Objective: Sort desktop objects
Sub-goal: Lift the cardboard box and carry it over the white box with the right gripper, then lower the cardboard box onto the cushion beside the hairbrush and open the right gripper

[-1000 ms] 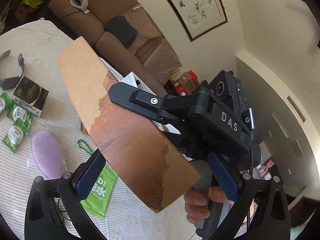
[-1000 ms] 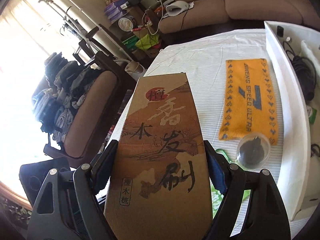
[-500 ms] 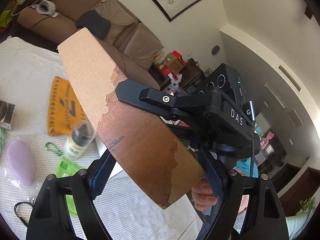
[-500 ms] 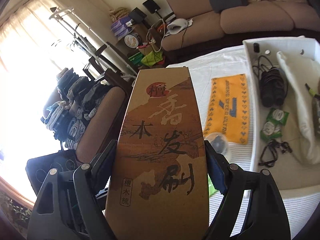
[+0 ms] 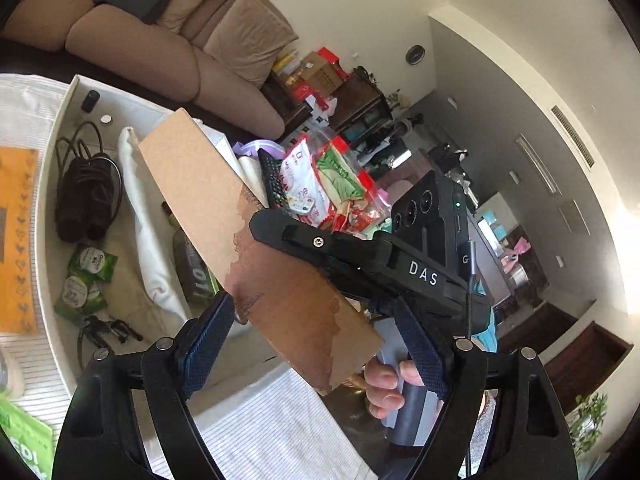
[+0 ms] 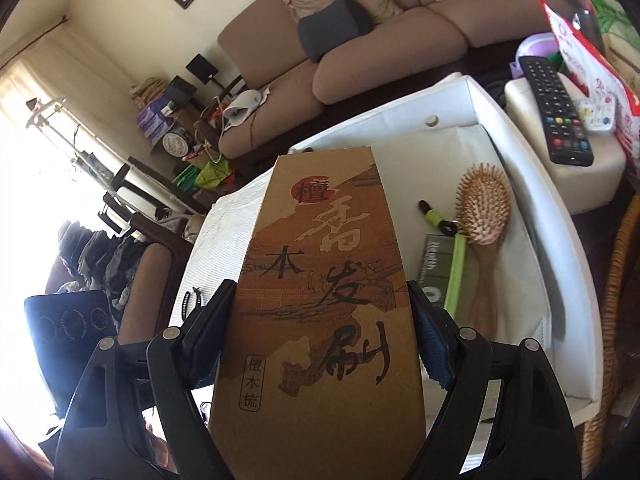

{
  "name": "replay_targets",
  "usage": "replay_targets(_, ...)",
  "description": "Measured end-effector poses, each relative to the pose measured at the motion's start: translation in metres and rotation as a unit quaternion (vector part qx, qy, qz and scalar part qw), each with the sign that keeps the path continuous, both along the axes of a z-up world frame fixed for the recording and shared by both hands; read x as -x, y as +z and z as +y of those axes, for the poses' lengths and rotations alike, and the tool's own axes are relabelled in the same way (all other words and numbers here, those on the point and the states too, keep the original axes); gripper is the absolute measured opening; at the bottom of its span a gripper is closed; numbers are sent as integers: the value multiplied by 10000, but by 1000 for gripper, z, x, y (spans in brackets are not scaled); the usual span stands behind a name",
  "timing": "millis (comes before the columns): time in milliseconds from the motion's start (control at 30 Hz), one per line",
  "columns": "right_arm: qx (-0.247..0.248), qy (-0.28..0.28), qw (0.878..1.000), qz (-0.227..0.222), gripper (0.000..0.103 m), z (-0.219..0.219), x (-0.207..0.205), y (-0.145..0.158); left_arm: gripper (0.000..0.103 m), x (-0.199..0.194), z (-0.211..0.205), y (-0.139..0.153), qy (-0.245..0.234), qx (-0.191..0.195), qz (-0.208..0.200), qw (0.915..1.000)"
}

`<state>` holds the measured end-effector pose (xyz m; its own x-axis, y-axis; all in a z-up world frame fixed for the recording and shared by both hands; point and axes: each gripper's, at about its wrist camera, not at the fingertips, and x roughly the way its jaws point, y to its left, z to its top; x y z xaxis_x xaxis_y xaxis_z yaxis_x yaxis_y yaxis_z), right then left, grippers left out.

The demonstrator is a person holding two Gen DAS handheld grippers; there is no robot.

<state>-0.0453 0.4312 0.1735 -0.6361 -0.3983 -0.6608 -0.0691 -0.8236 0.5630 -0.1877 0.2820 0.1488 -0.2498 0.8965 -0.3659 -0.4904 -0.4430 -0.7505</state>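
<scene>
My right gripper (image 6: 322,320) is shut on a long brown cardboard comb box (image 6: 320,300) with Chinese writing, held in the air over the white storage bin (image 6: 568,240). The box also shows in the left wrist view (image 5: 256,248), with the right gripper's body (image 5: 400,272) clamped on it. My left gripper (image 5: 316,344) is open; the box passes between its fingers without touching the pads. In the bin lie a wooden hairbrush (image 6: 482,216), a green strap (image 6: 456,264), a dark cable bundle (image 5: 82,196), green sachets (image 5: 84,280) and a white cloth (image 5: 148,216).
A striped tablecloth (image 5: 272,424) covers the table. An orange towel (image 5: 16,240) lies left of the bin. A remote control (image 6: 556,108) and snack bags (image 5: 328,188) sit beyond the bin. A brown sofa (image 6: 360,52) stands behind. A green packet (image 5: 20,448) lies at lower left.
Both grippers have swung right, from over the orange towel and loose items to over the white bin. The box stays clamped in my right gripper.
</scene>
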Motion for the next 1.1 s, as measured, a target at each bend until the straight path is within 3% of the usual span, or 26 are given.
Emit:
replay_targets(167, -338, 30, 9992, -203, 80, 6, 36, -25, 84, 4, 6, -17, 52, 552, -48, 9985)
replay_targets(333, -953, 558, 9912, -735, 80, -26, 71, -54, 84, 4, -23, -25, 313, 821, -149, 9960)
replay_targets(433, -1080, 566, 9894, -788, 79, -31, 76, -59, 84, 6, -31, -27, 373, 1009, -126, 9941)
replay_targets(667, -580, 288, 9959, -626, 78, -7, 74, -43, 84, 17, -31, -21, 365, 909, -44, 9952)
replay_targets(800, -863, 256, 9940, -618, 78, -3, 73, -27, 86, 19, -25, -19, 386, 701, -140, 9967)
replay_targets(967, -918, 439, 9905, -923, 78, -2, 63, -36, 85, 10, -12, -18, 259, 746, -144, 9968)
replay_targets(1100, -1517, 710, 9806, -1016, 78, -13, 54, -49, 85, 3, -11, -17, 263, 896, -120, 9956)
